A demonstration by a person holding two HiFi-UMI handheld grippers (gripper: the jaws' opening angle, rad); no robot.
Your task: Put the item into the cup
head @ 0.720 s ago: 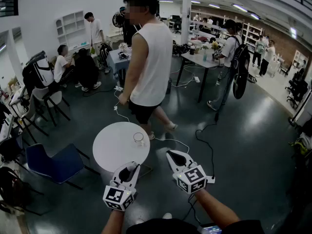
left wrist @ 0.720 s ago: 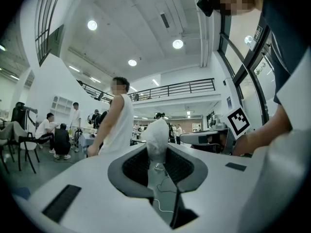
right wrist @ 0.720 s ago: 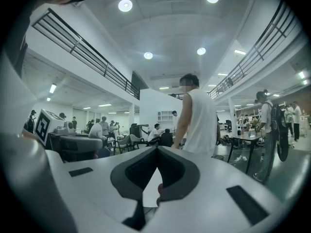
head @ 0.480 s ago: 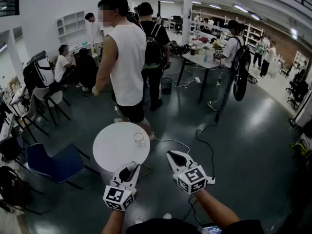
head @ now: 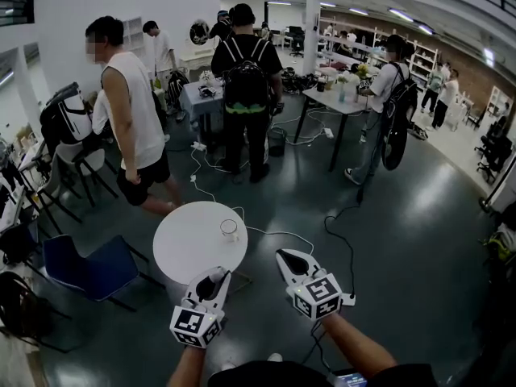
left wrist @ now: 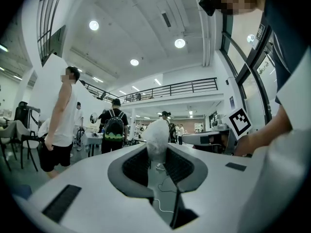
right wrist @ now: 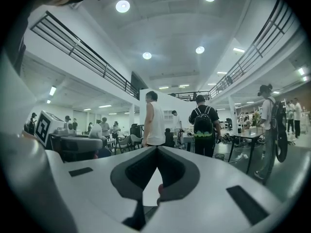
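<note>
Right gripper (right wrist: 156,148): fingers (right wrist: 140,170) meet at tips; person with backpack (right wrist: 204,125) stands beyond.

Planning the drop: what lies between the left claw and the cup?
Head view: only bare tabletop separates the left claw, gripping the white item, from the cup.

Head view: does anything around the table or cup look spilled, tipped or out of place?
Nothing stands out. The cup stands upright on the round table, with nothing spilled around it. The left gripper is shut on a white wad; the right gripper has its jaws together.
</note>
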